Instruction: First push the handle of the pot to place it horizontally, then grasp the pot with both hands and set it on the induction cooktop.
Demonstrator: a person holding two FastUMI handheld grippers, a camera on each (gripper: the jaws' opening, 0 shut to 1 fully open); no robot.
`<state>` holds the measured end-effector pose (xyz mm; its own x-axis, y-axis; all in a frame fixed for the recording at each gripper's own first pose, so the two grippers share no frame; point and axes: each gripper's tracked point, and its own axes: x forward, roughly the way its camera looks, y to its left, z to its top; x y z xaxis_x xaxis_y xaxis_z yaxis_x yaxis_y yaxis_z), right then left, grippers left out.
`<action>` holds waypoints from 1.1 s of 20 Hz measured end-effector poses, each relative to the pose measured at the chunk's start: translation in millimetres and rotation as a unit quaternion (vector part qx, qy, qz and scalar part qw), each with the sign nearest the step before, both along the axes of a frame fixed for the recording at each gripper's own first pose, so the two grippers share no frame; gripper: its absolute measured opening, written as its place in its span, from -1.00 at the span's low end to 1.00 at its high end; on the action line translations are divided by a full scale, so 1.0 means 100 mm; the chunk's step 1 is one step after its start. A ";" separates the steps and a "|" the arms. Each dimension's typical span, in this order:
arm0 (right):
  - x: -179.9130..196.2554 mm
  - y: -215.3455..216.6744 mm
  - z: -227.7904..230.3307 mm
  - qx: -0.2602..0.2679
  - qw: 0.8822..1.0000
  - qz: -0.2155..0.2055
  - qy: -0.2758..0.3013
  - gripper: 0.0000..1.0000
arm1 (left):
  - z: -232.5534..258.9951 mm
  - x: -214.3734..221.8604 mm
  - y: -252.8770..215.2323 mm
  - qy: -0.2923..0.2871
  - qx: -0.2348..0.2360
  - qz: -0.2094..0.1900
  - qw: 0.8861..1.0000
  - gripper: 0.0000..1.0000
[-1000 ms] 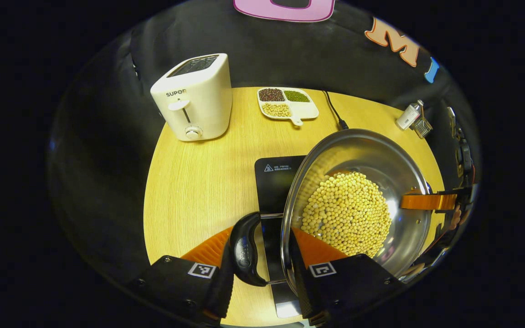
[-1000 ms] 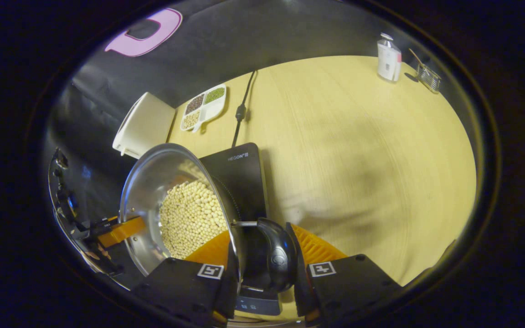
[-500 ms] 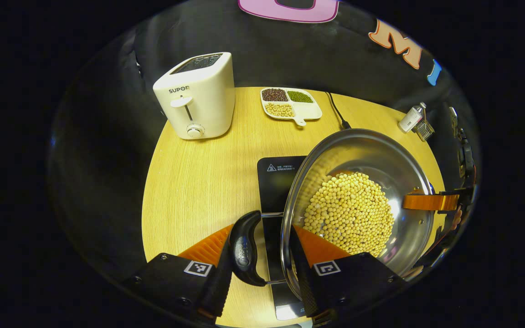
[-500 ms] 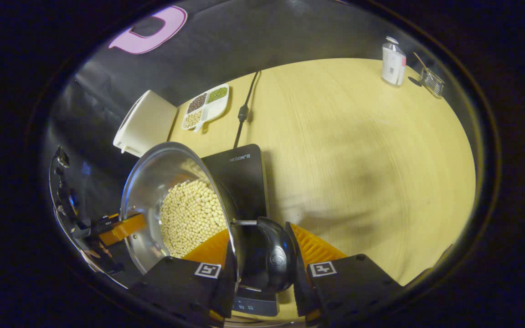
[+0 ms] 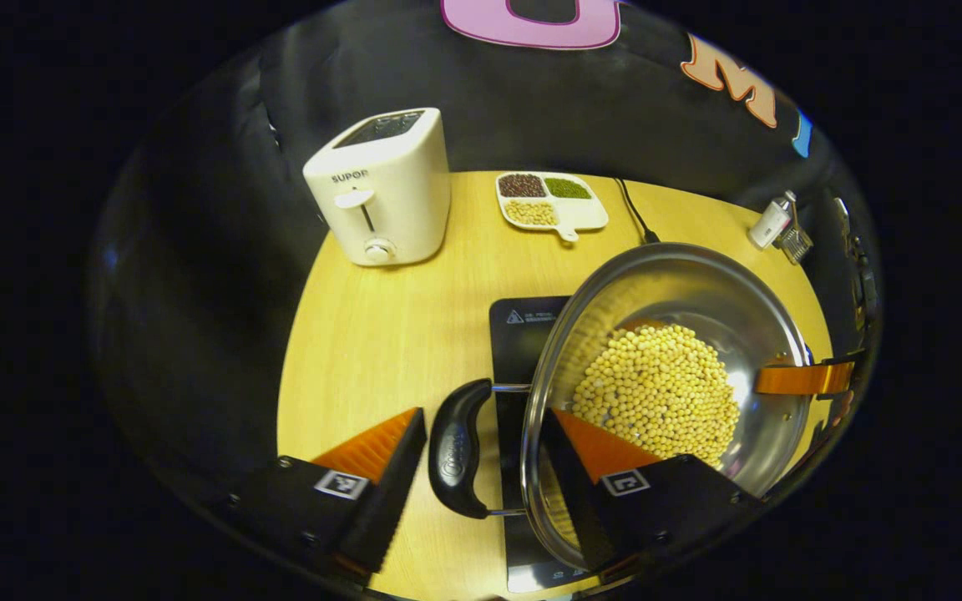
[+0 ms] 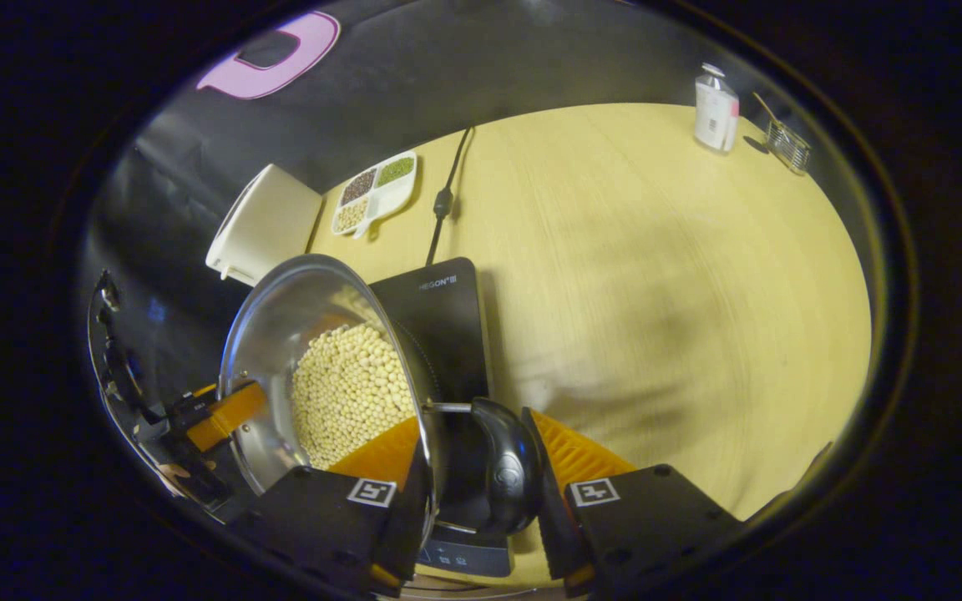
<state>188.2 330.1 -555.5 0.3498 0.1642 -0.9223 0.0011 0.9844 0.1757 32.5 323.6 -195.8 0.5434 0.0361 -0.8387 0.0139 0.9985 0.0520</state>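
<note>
Nearest, in the left gripper view: left gripper (image 5: 483, 415) at 6 o'clock, jaws spread, one finger outside the black pot handle (image 5: 456, 451) with a slim gap, the other inside the rim, not pinching. One steel pot (image 5: 681, 284) at 4 o'clock, above the one black cooktop (image 5: 523, 334); cannot tell whether resting on it. One heap of yellow beans (image 5: 656, 392) inside.

In the right gripper view: right gripper (image 6: 468, 417) at 6 o'clock, jaws pinching the pot, one finger against the inner wall, the other against the second handle (image 6: 506, 472).

Farther on the wooden table (image 5: 381, 334): one white toaster (image 5: 381, 192) at 11 o'clock, brand word on its front. One divided dish (image 5: 585, 219) at 12, three filled compartments. One cord (image 5: 635, 221) beside it. One bottle (image 5: 769, 221) and one wire rack (image 5: 797, 242) at 2. Printed marks on the cooktop's far edge.
</note>
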 end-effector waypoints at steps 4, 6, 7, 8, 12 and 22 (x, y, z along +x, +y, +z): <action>0.07 -0.05 0.36 0.026 0.998 -0.007 -0.055 0.89 | 0.26 0.08 -0.13 -0.062 -0.009 0.002 0.998 0.98; 0.06 -0.18 0.54 0.023 0.996 -0.010 -0.084 0.87 | 0.36 0.06 -0.19 -0.073 -0.005 0.004 0.997 0.98; 0.05 -0.26 0.63 0.018 0.995 -0.012 -0.096 0.87 | 0.38 0.01 -0.21 -0.065 -0.004 0.009 0.998 0.96; 0.04 -0.34 0.72 0.014 0.994 -0.013 -0.108 1.00 | 0.40 -0.05 -0.27 -0.058 -0.008 0.013 0.998 0.97; -0.04 -0.64 1.10 -0.002 0.987 -0.026 -0.155 1.00 | 0.57 -0.19 -0.51 -0.050 -0.027 0.019 0.998 0.98; -0.16 -1.37 2.13 -0.021 0.964 0.031 -0.262 1.00 | 1.43 -0.42 -1.46 -0.135 -0.020 0.004 0.991 0.99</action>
<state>172.3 192.6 -342.3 0.7608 0.1658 -0.6275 -0.1352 0.9861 0.0966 -9.9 178.0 -52.9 0.7485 0.0103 -0.6631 -0.0027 0.9999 0.0125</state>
